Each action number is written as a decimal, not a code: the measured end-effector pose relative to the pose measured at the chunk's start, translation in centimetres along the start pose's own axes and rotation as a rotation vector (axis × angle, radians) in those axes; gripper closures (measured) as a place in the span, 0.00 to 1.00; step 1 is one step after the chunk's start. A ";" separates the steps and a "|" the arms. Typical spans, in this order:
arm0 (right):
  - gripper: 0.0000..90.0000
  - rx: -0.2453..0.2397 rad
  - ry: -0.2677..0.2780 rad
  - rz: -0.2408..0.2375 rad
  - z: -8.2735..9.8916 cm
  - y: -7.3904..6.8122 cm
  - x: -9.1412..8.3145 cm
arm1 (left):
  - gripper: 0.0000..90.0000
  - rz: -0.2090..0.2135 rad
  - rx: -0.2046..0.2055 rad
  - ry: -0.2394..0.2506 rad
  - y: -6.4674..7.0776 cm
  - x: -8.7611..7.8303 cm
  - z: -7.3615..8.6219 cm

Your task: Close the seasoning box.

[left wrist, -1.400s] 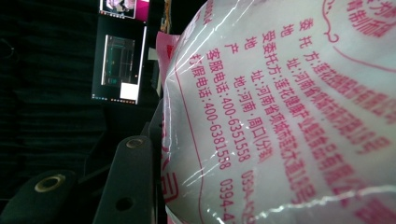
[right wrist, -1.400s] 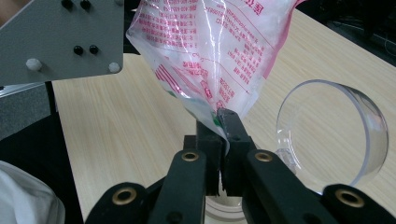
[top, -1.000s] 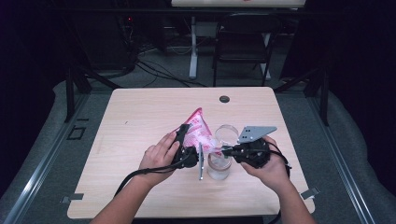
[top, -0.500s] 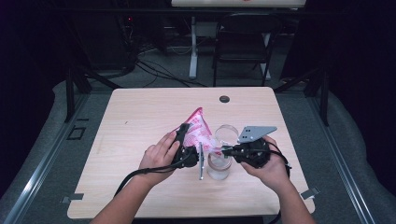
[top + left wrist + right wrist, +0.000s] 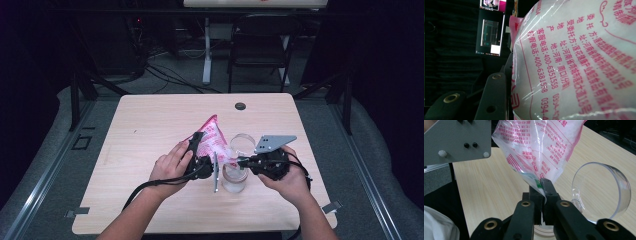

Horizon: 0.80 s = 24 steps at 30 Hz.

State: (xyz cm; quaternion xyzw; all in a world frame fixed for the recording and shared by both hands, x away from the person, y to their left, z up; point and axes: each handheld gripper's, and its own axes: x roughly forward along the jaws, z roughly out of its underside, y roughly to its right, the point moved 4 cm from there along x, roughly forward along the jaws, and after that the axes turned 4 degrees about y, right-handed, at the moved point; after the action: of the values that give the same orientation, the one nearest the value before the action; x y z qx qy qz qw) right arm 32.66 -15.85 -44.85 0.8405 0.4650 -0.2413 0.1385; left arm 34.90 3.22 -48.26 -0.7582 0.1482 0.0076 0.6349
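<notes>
Plastic film, pink-printed and packed with white powder, makes the bag (image 5: 210, 140) soft, crinkly and slippery, so you keep its bulging body clamped in your left tool (image 5: 202, 155), tilted just above the clear jar (image 5: 234, 179). Your right tool (image 5: 543, 185) is pressed together on the bag's lower corner directly ahead of it, where the thin film may tear; the jar's lid (image 5: 602, 191) lies just beside it on the desk (image 5: 150, 125).
</notes>
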 end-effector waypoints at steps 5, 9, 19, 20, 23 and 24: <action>0.98 0.003 -0.001 0.001 0.0 0.1 0.0 | 0.67 0.007 -0.004 -0.008 0.1 0.0 -0.1; 0.98 0.003 -0.004 0.002 0.1 0.1 0.0 | 0.67 0.004 0.004 -0.004 0.1 0.0 -0.1; 0.98 -0.002 -0.005 0.008 0.1 0.2 0.0 | 0.67 -0.005 0.005 0.000 0.0 0.1 -0.2; 0.98 -0.002 -0.004 0.008 0.1 0.2 0.0 | 0.67 -0.005 0.004 0.000 0.0 0.1 -0.2; 0.98 -0.003 -0.007 0.008 0.1 0.2 0.0 | 0.67 0.000 -0.002 -0.003 -0.1 0.1 -0.2; 0.98 -0.003 -0.010 0.007 0.1 0.2 0.0 | 0.67 0.001 -0.001 -0.002 0.0 0.1 -0.2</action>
State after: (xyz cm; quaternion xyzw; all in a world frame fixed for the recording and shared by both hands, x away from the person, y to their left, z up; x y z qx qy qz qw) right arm 32.77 -15.99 -44.96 0.8406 0.4618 -0.2443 0.1430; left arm 35.00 3.01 -48.22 -0.7584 0.1479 0.0088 0.6347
